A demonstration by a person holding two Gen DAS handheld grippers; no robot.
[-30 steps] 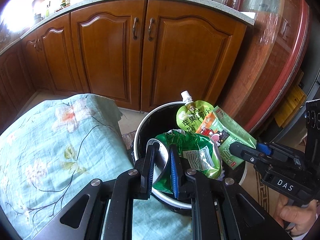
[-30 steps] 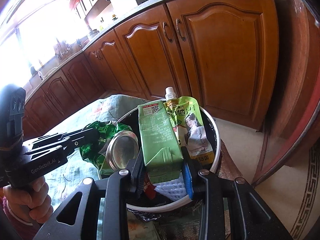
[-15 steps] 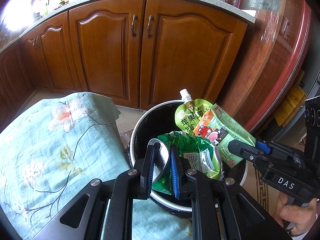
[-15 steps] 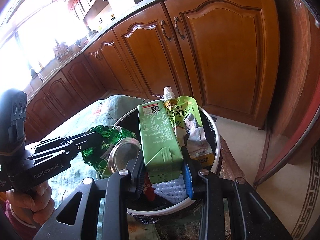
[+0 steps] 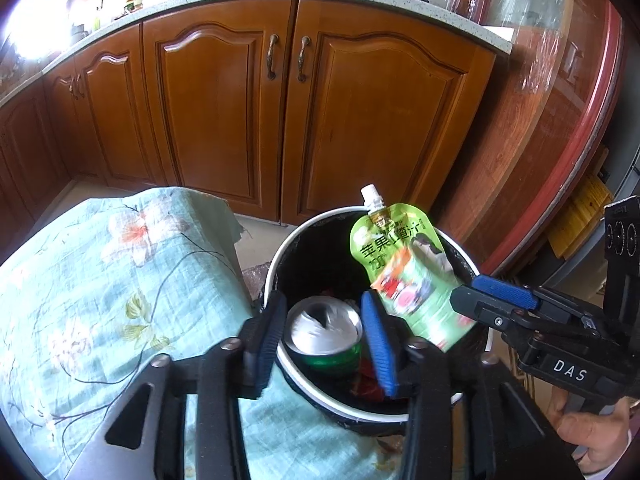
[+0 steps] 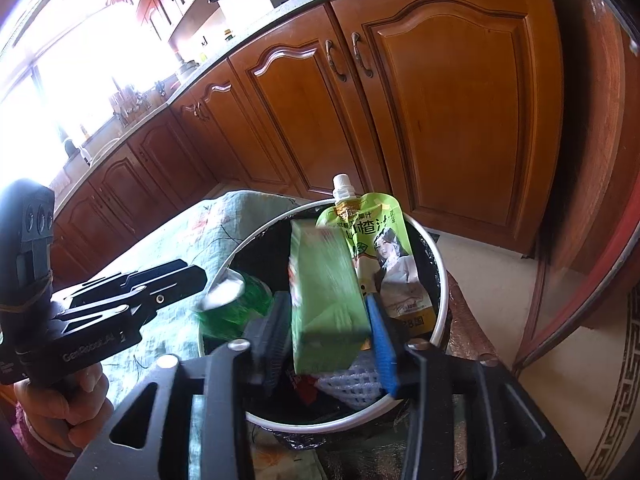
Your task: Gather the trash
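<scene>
A white-rimmed black trash bin [image 5: 276, 268] [image 6: 436, 252] stands below both grippers. My left gripper [image 5: 323, 308] [image 6: 192, 276] is over its near rim with its jaws opening. A silver-topped green can [image 5: 324, 332] [image 6: 230, 300], blurred in both views, sits loose between the pads. My right gripper [image 6: 326, 320] [image 5: 468, 294] is opening too. A green drink carton [image 6: 326, 292] [image 5: 416, 292], also blurred, slides down between its pads. A green spouted juice pouch [image 5: 384, 236] [image 6: 376, 236] leans in the bin behind the carton.
A floral teal cloth [image 5: 100, 300] covers the surface left of the bin. Brown wooden cabinets [image 5: 280, 120] line the back, and a red-edged wooden panel [image 5: 560, 120] stands at the right. White foam netting [image 6: 352, 380] lies inside the bin. A hand [image 6: 60, 400] holds the left gripper.
Both pairs of jaws have widened. The can and its green wrapper have dropped lower toward the bin, and the carton has slipped down between the right pads. Neither hand moved.
</scene>
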